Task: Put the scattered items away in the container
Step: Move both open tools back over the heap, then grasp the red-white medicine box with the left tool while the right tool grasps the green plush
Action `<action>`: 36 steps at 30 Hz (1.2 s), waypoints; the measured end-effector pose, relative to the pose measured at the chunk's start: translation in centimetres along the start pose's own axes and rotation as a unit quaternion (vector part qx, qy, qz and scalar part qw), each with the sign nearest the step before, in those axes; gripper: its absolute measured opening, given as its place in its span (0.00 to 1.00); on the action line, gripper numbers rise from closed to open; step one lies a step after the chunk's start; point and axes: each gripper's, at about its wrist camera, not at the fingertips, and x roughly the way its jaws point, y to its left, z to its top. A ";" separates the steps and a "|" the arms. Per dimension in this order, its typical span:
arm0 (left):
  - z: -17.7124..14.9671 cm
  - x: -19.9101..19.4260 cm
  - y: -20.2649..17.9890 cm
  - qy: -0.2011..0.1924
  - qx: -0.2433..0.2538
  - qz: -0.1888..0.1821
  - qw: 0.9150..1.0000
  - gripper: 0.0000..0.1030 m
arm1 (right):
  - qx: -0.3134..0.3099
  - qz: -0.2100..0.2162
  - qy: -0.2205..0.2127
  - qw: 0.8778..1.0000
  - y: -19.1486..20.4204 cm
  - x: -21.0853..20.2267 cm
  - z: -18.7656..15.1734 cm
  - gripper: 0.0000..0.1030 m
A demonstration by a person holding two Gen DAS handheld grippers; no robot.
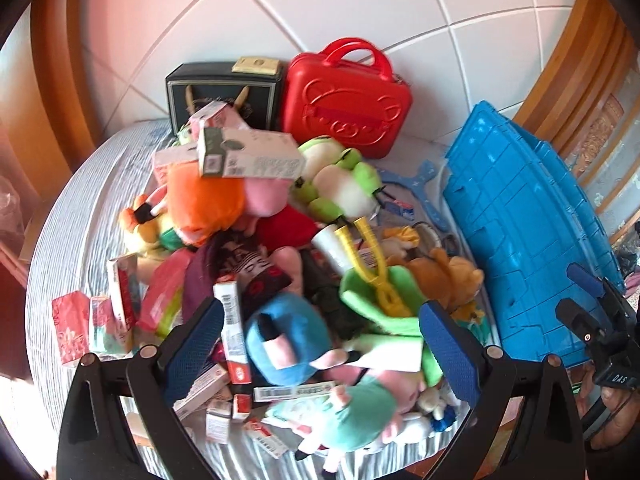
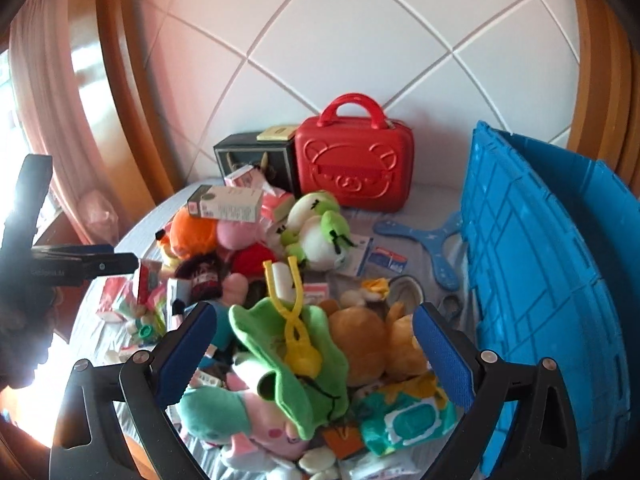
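Both tools are hovering over a heap of toys and boxes lying on a bed (image 1: 60, 216) with a striped sheet. The left tool (image 1: 322, 340) is standing released, its blue pads spread wide above a blue plush (image 1: 286, 344) and a pink pig plush in a teal dress (image 1: 360, 412) at the bed's near edge. The right tool (image 2: 316, 344) is likewise gaping, grasping nothing, with a green plush hat (image 2: 288, 364) and a yellow plastic clip (image 2: 296, 320) lying between its pads, and a brown bear plush (image 2: 372, 348) sitting just beside them. Farther in, an orange plush (image 1: 202, 204), a green frog plush (image 1: 340, 176) and a white-and-green carton (image 1: 248, 154) are piling up mid-bed. The blue plastic crate (image 1: 520, 232) is standing along the bed's right edge. At the far edge, a red carry case (image 1: 346, 104) and a black box (image 1: 224, 94) are leaning against the tiled wall.
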 end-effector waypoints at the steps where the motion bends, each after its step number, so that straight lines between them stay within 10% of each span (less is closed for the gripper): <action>1: -0.3 0.5 0.9 0.006 -0.003 0.002 1.000 0.96 | -0.002 0.001 0.007 1.000 0.5 0.6 -0.4 0.97; 14: -2.9 9.5 8.2 0.086 -0.059 0.022 0.994 0.91 | 0.004 -0.012 0.095 0.995 3.9 9.1 -4.9 0.95; 28: -2.7 16.1 9.5 0.113 -0.079 0.042 0.990 0.35 | 0.010 -0.018 0.125 0.992 4.1 12.7 -6.4 0.95; 36: -3.2 14.3 9.9 0.099 -0.081 0.046 0.991 0.32 | 0.014 -0.021 0.154 0.988 3.2 15.8 -6.7 0.61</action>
